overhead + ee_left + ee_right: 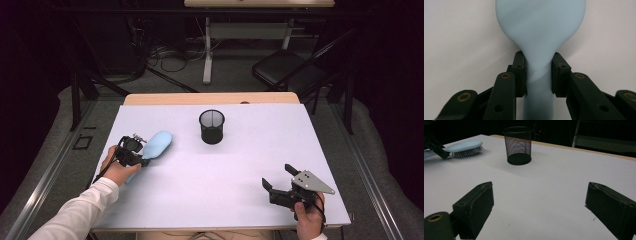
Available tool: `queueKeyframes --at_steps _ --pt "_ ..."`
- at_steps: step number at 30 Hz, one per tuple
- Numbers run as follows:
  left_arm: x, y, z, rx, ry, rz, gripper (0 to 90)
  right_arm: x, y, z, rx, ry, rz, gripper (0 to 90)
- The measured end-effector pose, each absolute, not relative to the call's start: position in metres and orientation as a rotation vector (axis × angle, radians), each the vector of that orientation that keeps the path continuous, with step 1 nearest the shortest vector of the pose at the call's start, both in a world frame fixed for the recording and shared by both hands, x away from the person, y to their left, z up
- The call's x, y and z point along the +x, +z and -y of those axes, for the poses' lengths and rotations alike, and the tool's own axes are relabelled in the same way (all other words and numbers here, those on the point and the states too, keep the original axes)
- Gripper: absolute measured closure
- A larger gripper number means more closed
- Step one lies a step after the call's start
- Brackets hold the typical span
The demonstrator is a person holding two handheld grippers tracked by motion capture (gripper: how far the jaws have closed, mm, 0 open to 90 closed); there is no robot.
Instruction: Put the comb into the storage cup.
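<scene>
Two grippers work over a white table (pixel 225 170). Left gripper (pixel 538 75) clamps a pale blue hairbrush (pixel 540 30) by its handle. Right gripper (pixel 539 205) gapes empty, facing a black mesh cup (pixel 518 145); no writing is legible.

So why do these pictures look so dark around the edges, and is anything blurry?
High view: the white table is brightly lit, the room behind dim. Left gripper view: the blue hairbrush looks soft, close to the lens. Right gripper view: the mesh cup casts a faint shadow.
</scene>
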State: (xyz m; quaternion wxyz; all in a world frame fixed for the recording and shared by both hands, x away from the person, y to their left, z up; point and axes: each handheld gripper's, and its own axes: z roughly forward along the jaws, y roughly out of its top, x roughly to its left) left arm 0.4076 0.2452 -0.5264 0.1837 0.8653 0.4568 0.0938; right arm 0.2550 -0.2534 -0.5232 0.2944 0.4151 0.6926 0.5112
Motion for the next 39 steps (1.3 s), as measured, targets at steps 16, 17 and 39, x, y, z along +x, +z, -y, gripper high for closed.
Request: queueKeyframes --at_steps 16,17,39 --pt "0.405 -0.512 -0.256 2.352 0.343 -1.315 69.6 0.256 -0.523 0.253 1.100 1.358 -1.846 7.8" --pt "0.405 -0.512 -0.256 2.352 0.343 -1.315 69.6 0.256 -0.523 0.253 1.100 1.357 -1.846 7.8" --pt "0.394 -0.481 -0.239 2.310 0.453 -1.238 69.6 0.256 -0.524 0.253 1.102 1.357 -1.847 7.8"
